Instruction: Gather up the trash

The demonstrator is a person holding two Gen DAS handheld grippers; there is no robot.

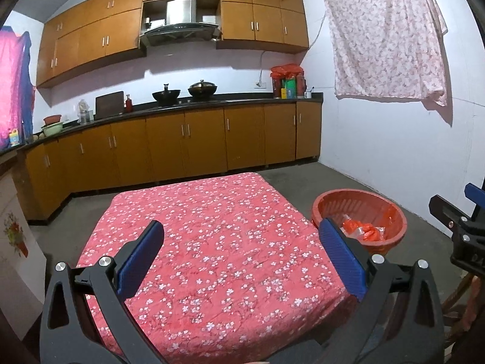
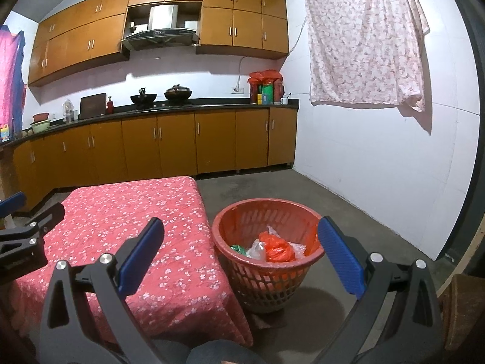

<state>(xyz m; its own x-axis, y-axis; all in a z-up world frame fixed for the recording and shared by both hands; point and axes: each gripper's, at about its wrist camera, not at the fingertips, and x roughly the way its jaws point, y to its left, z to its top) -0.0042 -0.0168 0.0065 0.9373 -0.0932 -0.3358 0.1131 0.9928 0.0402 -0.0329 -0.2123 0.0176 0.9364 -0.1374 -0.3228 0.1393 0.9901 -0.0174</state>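
Note:
A red plastic basket point(image 2: 266, 276) stands on the floor right of the table and holds crumpled trash: an orange bag point(image 2: 277, 248), clear plastic point(image 2: 256, 250) and a green scrap point(image 2: 238, 248). It also shows in the left wrist view point(image 1: 360, 200). The table wears a red floral cloth point(image 1: 218, 242) with nothing on it. My left gripper point(image 1: 239, 233) is open and empty above the table's near half. My right gripper point(image 2: 241, 232) is open and empty, above the gap between table edge and basket. The right gripper shows at the left wrist view's right edge point(image 1: 460, 227).
Wooden kitchen cabinets point(image 1: 188, 139) and a dark counter with woks point(image 1: 166, 95) run along the far wall. A floral sheet point(image 1: 388, 36) hangs on the white right wall. Bare concrete floor point(image 2: 348, 200) surrounds the basket. A wooden chair point(image 1: 460, 297) stands near right.

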